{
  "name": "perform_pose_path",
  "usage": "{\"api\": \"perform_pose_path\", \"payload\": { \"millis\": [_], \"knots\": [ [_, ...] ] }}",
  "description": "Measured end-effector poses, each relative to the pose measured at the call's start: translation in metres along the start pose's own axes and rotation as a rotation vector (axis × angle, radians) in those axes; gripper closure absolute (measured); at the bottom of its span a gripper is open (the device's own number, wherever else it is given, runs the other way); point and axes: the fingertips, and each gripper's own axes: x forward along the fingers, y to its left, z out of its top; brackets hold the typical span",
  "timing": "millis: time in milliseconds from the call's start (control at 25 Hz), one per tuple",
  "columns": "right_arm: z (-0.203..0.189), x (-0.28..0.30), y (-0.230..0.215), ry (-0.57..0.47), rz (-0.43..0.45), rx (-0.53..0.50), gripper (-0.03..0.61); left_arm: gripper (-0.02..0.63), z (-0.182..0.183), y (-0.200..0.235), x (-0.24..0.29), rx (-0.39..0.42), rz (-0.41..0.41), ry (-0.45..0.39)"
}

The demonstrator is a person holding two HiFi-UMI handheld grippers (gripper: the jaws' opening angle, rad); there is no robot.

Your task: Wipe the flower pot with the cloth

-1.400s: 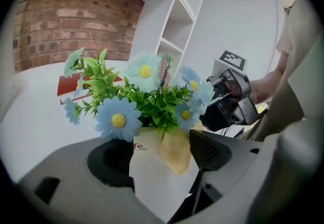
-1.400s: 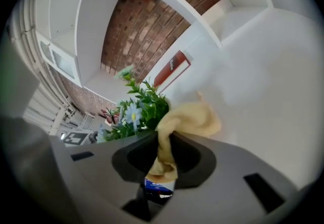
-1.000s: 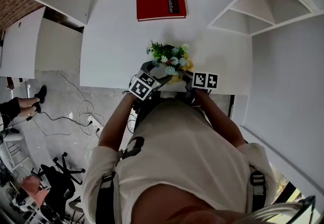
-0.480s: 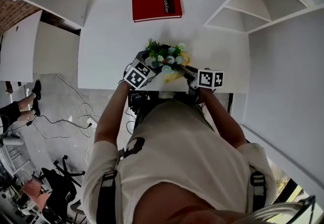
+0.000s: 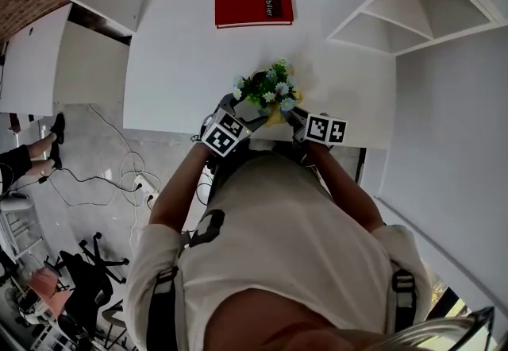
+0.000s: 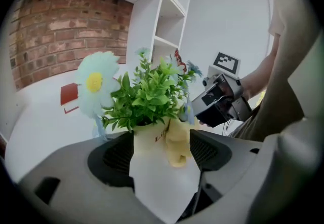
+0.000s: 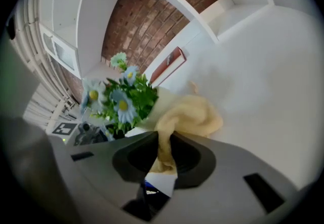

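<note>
Flower pot point(image 6: 152, 177), white and carrying green leaves and pale blue daisies point(image 6: 96, 83), is sitting right between the jaws of the left gripper point(image 6: 162, 152). Both jaws are pressing in on its sides, one against each flank, so the left gripper is clamping the flower pot. In the head view the pot is hanging about at the near edge of the white table point(image 5: 182, 63), between the two grippers and close in front of the person's body. Whether its base is resting on the tabletop cannot be made out.

A yellow cloth point(image 6: 177, 139) is lying against the pot's right side, just under the rim and touching it. The right gripper point(image 7: 161, 159) is coming in from that side with its jaws drawn nearly together, pinching a fold of the cloth. The rest of the cloth is bunching out ahead of the jaws and meeting the pot below the flowers.

Further back on the table, well apart from the pot, a red book point(image 5: 253, 3) is lying flat. White shelves point(image 5: 397, 16) are standing at the right.
</note>
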Motion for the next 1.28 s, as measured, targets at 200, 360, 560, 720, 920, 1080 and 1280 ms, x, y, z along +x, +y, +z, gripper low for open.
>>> {"api": "perform_pose_path", "payload": {
  "millis": [200,360,560,720,920,1080,1280],
  "knots": [
    [-0.01,0.013,-0.006,0.062,-0.037,-0.061,0.497,0.256,-0.011,-0.002,0.006,0.026,0.027,0.025],
    [-0.01,0.008,-0.008,0.08,-0.039,-0.062,0.495,0.256,-0.009,0.007,0.003,0.024,0.038,0.024],
    [0.009,-0.009,0.008,0.015,-0.009,-0.019,0.495,0.256,-0.004,0.009,0.005,0.016,0.021,0.012],
    [0.029,-0.017,0.027,-0.065,0.031,0.027,0.495,0.256,-0.004,-0.001,0.004,0.006,0.002,0.011],
    [0.017,-0.004,0.022,-0.083,0.043,0.115,0.495,0.256,-0.005,-0.008,0.006,0.01,-0.013,0.017],
    [-0.007,0.017,0.007,-0.002,-0.01,0.106,0.497,0.256,-0.01,-0.014,0.009,0.043,-0.033,0.037],
    [-0.014,0.018,-0.003,0.028,-0.011,0.132,0.495,0.256,-0.01,0.002,0.002,0.019,0.016,0.02]
  ]
}}
